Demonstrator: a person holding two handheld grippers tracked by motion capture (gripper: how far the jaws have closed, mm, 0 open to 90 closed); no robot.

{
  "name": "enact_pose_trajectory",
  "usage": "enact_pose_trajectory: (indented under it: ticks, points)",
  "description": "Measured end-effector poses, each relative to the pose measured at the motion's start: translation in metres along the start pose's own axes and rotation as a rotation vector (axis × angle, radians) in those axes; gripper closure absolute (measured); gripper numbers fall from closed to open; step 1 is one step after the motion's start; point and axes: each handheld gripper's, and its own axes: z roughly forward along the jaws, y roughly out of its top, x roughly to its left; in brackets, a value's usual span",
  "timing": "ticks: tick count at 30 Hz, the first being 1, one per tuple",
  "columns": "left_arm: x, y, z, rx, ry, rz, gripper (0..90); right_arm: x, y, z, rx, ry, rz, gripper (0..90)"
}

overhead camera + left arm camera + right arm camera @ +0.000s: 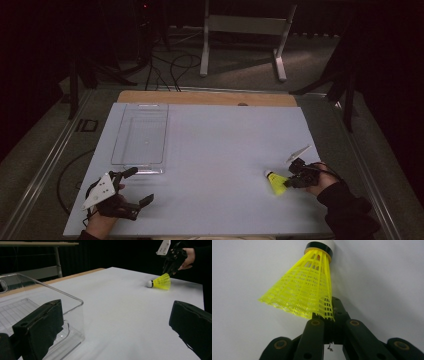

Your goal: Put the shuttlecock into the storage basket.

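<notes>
A yellow shuttlecock (276,183) with a white cork lies on its side on the white table top (225,145), near the right edge. My right gripper (291,180) is shut on the rim of its mesh skirt (304,287); in the right gripper view the jaws pinch the skirt's lower edge, with the cork pointing away. The left gripper view shows the shuttlecock (161,282) far off, with the right gripper (167,271) above its skirt. My left gripper (140,186) stands open near the front left corner, jaws wide apart with nothing between them.
A clear plastic tray (117,135) with nothing in it stands at the back left, its near corner (62,293) just ahead of the left jaw. A wooden strip (205,97) borders the far edge. Beyond are a white stand (205,50) and floor cables.
</notes>
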Motion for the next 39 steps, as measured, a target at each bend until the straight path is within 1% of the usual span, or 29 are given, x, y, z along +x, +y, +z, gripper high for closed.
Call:
enact_pose_trajectory:
  ticks: [4,7,8,9,10,12,13,14,15,18,19,20,22,23,24,27,28,29,30,31,32,33,34,35,36,37,38,39]
  points:
    - [0.000,0.000,0.000,0.001,-0.001,-0.001,0.3,0.000,0.001,-0.002,-0.012,0.004,-0.010,90.0]
    - [0.000,0.000,0.000,0.001,0.000,-0.002,0.3,0.001,0.003,-0.004,-0.019,0.019,-0.015,90.0]
    - [0.000,0.000,0.000,0.001,0.000,-0.002,0.3,0.002,0.004,-0.005,-0.016,0.017,-0.029,90.0]
    - [0.000,0.000,0.000,0.001,0.001,0.000,0.3,0.002,0.004,-0.006,-0.022,0.014,-0.030,90.0]
    - [0.000,0.000,0.000,0.001,0.001,0.000,0.3,0.003,0.005,-0.006,-0.019,0.021,-0.032,90.0]
    - [0.000,0.000,0.001,0.003,0.000,-0.002,0.3,0.004,0.006,-0.008,-0.022,0.012,-0.041,90.0]
    - [0.000,0.000,0.001,0.007,0.001,0.001,0.3,0.005,0.007,-0.009,-0.023,0.002,-0.061,90.0]
    - [0.000,0.000,0.001,0.010,-0.001,0.001,0.3,0.006,0.010,-0.011,-0.015,0.006,-0.088,90.0]
    - [0.000,0.000,0.001,0.010,-0.001,0.001,0.3,0.006,0.010,-0.011,-0.015,0.006,-0.088,90.0]
    - [0.000,0.000,0.001,0.013,0.001,0.003,0.3,0.009,0.015,-0.013,-0.005,0.006,-0.125,90.0]
    - [0.000,0.000,0.001,0.013,0.001,0.003,0.3,0.009,0.015,-0.013,-0.005,0.006,-0.125,90.0]
    - [-0.001,0.001,0.001,0.014,0.000,0.002,0.3,0.011,0.018,-0.013,0.003,0.021,-0.138,90.0]
    - [-0.001,0.001,0.002,0.014,-0.002,0.000,0.3,0.011,0.020,-0.014,-0.001,0.023,-0.141,90.0]
    - [-0.001,0.001,0.002,0.015,-0.003,-0.001,0.3,0.012,0.021,-0.014,0.001,0.033,-0.157,90.0]
    - [-0.001,0.002,0.002,0.017,-0.002,0.003,0.3,0.013,0.024,-0.014,-0.007,0.046,-0.159,90.0]
    - [-0.002,0.003,0.002,0.020,-0.007,0.001,0.3,0.014,0.028,-0.015,-0.007,0.050,-0.168,90.0]
    - [-0.003,0.006,0.003,0.031,-0.010,0.008,0.3,0.015,0.031,-0.016,-0.006,0.057,-0.187,90.0]
    - [-0.003,0.006,0.003,0.031,-0.010,0.008,0.3,0.015,0.031,-0.016,-0.006,0.057,-0.187,90.0]
    - [-0.004,0.009,0.004,0.048,-0.009,0.019,0.3,0.018,0.034,-0.017,-0.006,0.068,-0.218,90.0]
    - [-0.004,0.009,0.004,0.048,-0.009,0.019,0.3,0.018,0.034,-0.017,-0.006,0.068,-0.218,90.0]
    - [-0.005,0.014,0.005,0.057,-0.013,0.022,0.3,0.021,0.038,-0.018,-0.014,0.078,-0.238,90.0]
    - [-0.005,0.014,0.005,0.057,-0.013,0.022,0.3,0.021,0.038,-0.018,-0.014,0.078,-0.238,90.0]
    - [-0.006,0.017,0.006,0.060,-0.017,0.021,0.3,0.023,0.040,-0.018,-0.010,0.070,-0.263,90.0]
    - [-0.005,0.019,0.007,0.064,-0.019,0.022,0.3,0.025,0.043,-0.018,-0.014,0.079,-0.279,90.0]
    - [-0.006,0.024,0.009,0.079,-0.022,0.029,0.3,0.028,0.047,-0.018,-0.011,0.087,-0.309,90.0]
    - [-0.006,0.024,0.009,0.079,-0.022,0.029,0.3,0.028,0.047,-0.018,-0.011,0.087,-0.309,90.0]
    - [-0.006,0.031,0.011,0.108,-0.034,0.050,0.3,0.032,0.053,-0.018,0.000,0.100,-0.348,90.0]
    - [-0.006,0.031,0.011,0.108,-0.034,0.050,0.3,0.032,0.053,-0.018,0.000,0.100,-0.348,90.0]
